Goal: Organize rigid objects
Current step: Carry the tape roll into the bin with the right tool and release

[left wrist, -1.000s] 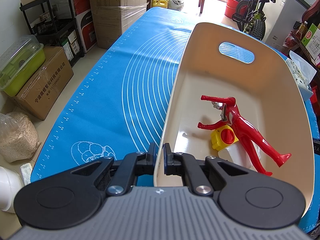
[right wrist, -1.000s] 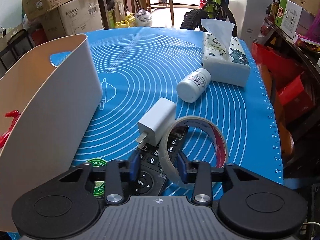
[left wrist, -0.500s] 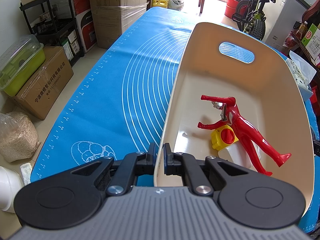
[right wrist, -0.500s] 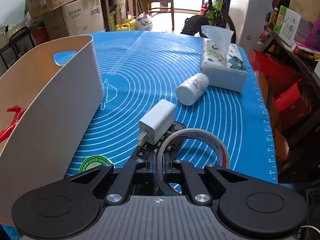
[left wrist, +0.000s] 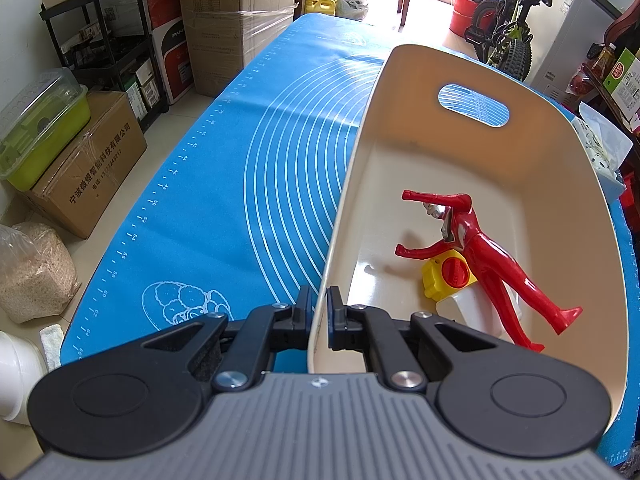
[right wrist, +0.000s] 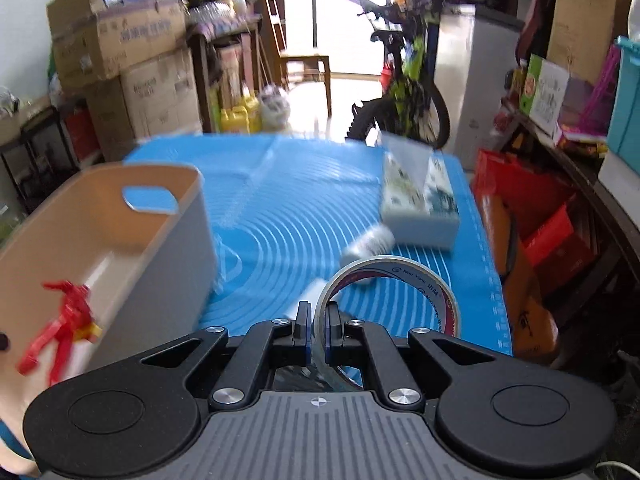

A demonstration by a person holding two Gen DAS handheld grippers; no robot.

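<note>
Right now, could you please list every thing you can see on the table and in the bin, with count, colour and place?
Bin: one, cream, on the blue mat, its near wall pinched by the left gripper.
Toy figure: one, red, lying inside the bin.
Small toy: one, yellow with a red disc, in the bin under the figure.
White container: one, in the bin beneath the figure's legs.
Tape roll: one, clear with a red inner core, held above the mat.
Bottle: one, white, lying on the mat; blurred.
Tissue box: one, white with a floral print, far right of the mat.
Mat: one, blue, covering the table.
Left gripper: shut on the bin wall.
Right gripper: shut on the tape roll.
</note>
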